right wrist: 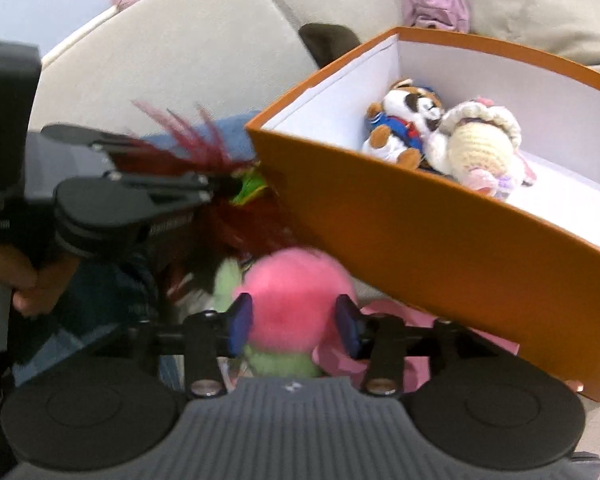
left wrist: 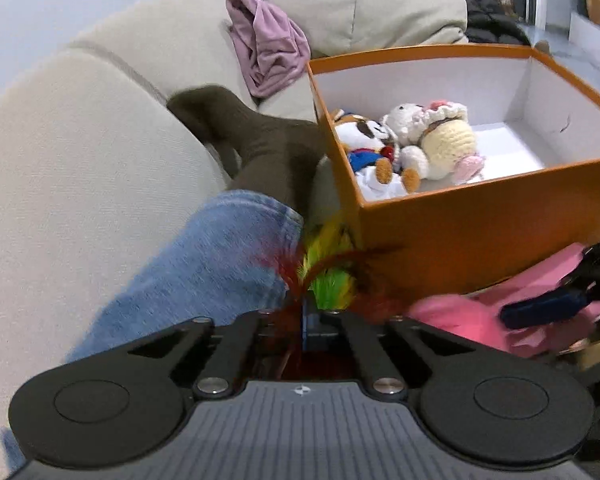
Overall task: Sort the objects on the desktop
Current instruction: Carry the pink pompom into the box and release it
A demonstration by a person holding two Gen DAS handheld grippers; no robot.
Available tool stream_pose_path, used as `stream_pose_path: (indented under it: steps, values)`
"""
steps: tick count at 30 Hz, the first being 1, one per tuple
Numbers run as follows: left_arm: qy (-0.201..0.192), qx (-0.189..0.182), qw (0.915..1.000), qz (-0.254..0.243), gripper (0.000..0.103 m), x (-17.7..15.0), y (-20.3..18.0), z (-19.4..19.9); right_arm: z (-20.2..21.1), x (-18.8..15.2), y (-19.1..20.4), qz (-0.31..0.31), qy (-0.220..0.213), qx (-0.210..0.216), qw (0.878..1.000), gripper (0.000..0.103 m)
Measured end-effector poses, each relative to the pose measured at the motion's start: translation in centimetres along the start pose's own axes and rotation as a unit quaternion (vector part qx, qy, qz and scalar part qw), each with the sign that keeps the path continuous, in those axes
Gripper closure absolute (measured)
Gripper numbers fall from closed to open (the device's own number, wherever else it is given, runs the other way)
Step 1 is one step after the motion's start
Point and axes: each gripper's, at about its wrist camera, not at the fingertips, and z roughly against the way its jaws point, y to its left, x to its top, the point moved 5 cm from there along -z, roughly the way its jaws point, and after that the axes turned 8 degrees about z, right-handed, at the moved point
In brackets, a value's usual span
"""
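The left gripper (left wrist: pixel 305 314) has its fingers clenched on a feather toy (left wrist: pixel 328 276), whose red and green-yellow plumes fan out just ahead of the tips at lower centre of the left view. In the right view the same gripper (right wrist: pixel 216 184) comes in from the left edge, feathers (right wrist: pixel 188 140) sticking up and down around its closed tips, and a hand (right wrist: pixel 24 276) grips its handle at the far left.

The right gripper (right wrist: pixel 294 326) has its fingers (right wrist: pixel 240 322) apart on either side of a fuzzy pink ball (right wrist: pixel 296 288) at lower centre (blur hides whether the blue pads press it or merely flank it). The ball sits on top of something pale green (right wrist: pixel 278 362), with pink cloth (right wrist: pixel 384 316) to the right.

Just beyond both grippers stands an orange box (left wrist: pixel 460 220) with a white inside, filling the right half of each view. In it lie two soft toys side by side, touching: a plush animal in blue clothes (left wrist: pixel 366 140) and a cream crocheted doll (left wrist: pixel 440 140).

Left of the box is a leg in blue jeans (left wrist: pixel 204 264) ending in a dark sock (left wrist: pixel 256 136), resting on a beige sofa (left wrist: pixel 80 160). A mauve garment (left wrist: pixel 266 46) is crumpled on the sofa at upper centre.
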Motion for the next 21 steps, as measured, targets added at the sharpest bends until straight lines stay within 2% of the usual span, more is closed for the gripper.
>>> stream_pose_path:
  steps: [3, 7, 11, 14, 17, 21]
  values:
    - [-0.008, -0.002, 0.9998, 0.021, 0.102, -0.2, 0.7, 0.7, -1.1, -0.2, 0.6, 0.015, 0.014, 0.001, 1.0, 0.046]
    - [-0.017, -0.029, 0.997, 0.07, 0.103, 0.0, 2.1, 2.1, -3.1, -0.1, 1.3, 0.04, 0.027, -0.001, 0.999, 0.039]
    - [-0.038, -0.036, 0.9927, 0.109, 0.103, 0.6, 3.8, 3.8, -5.5, -0.1, 1.7, 0.059, 0.046, -0.01, 0.997, 0.038]
    - [-0.046, -0.043, 0.9891, 0.133, 0.103, 1.1, 4.8, 4.7, -6.4, -0.1, 1.8, 0.079, 0.036, -0.026, 0.996, 0.046]
    - [-0.05, -0.045, 0.9875, 0.143, 0.103, 1.3, 5.1, 5.1, -6.2, -0.1, 1.6, 0.073, 0.025, -0.029, 0.997, 0.053]
    - [-0.06, -0.056, 0.9852, 0.151, 0.103, 1.6, 5.0, 6.0, -4.7, -0.2, 1.5, 0.063, 0.003, -0.035, 0.997, 0.054]
